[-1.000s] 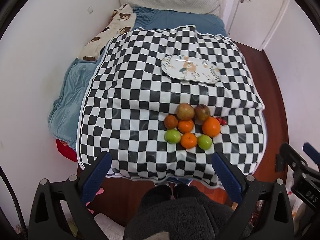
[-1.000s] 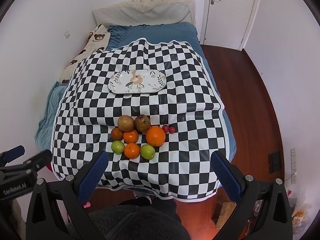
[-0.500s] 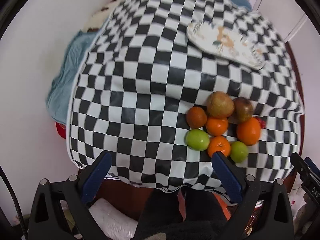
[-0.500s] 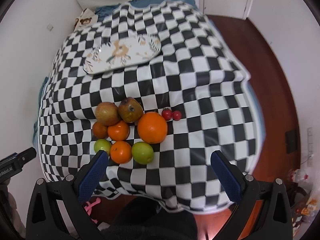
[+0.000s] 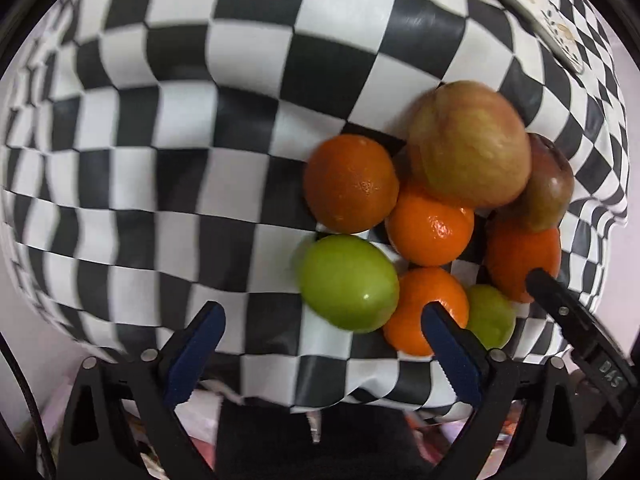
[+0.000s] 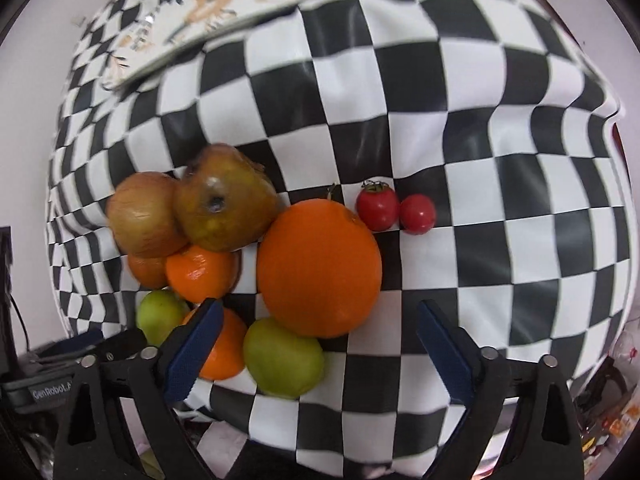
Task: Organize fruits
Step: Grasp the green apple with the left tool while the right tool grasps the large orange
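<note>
OK, both my grippers are spread wide, holding nothing. Left gripper (image 5: 322, 322) sits low over the near green apple (image 5: 349, 282); right gripper (image 6: 318, 322) hovers at the big orange (image 6: 319, 268). All fruit is bunched, touching, on the checkered cloth (image 6: 480, 128); plate (image 6: 208, 12) lies well beyond it.

My read: the orange is firm, heavy-ish, with a grippy peel, so pinch it across the widest part. The apple is smooth and slick, so centre the jaws or it squirts out. The two cherry tomatoes (image 6: 394, 208) are soft, so light squeeze only. Pulling one fruit may roll its neighbours.
</note>
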